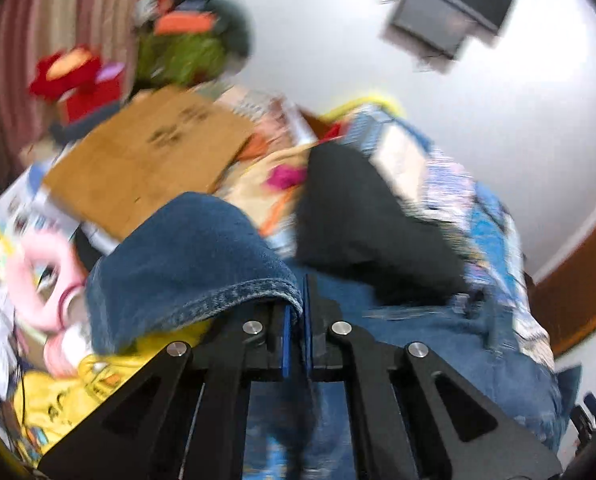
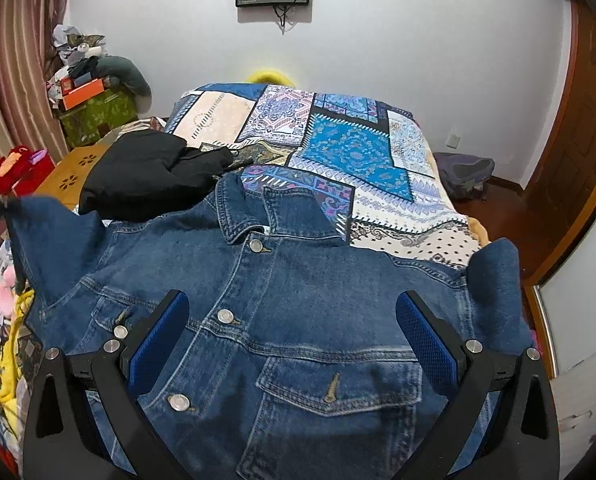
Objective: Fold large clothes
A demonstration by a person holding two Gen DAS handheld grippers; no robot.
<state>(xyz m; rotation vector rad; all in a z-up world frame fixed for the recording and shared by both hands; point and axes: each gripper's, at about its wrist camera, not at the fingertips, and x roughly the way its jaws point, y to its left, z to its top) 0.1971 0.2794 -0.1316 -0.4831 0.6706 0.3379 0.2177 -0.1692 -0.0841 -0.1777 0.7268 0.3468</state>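
A blue denim jacket (image 2: pixel 298 280) lies front up on the patterned quilt (image 2: pixel 350 148) of a bed, buttoned, collar toward the wall. My right gripper (image 2: pixel 294 300) hovers open just above its chest, the blue pads (image 2: pixel 160 344) spread wide with only flat denim below them. My left gripper (image 1: pixel 297 312) is shut on a hemmed edge of the jacket (image 1: pixel 186 256), which folds over its left finger. In the right wrist view that left corner of the jacket (image 2: pixel 54 232) stands lifted off the bed, pulled toward a dark blurred shape at the frame's left edge.
A black garment (image 2: pixel 146 176) lies on the bed beyond the jacket's left shoulder. A wooden board (image 2: pixel 74 172), a red plush toy (image 2: pixel 14 168) and stacked boxes (image 2: pixel 94 112) crowd the left side. Yellow cloth (image 1: pixel 66 392) lies low left. A backpack (image 2: pixel 464 172) sits on the floor right.
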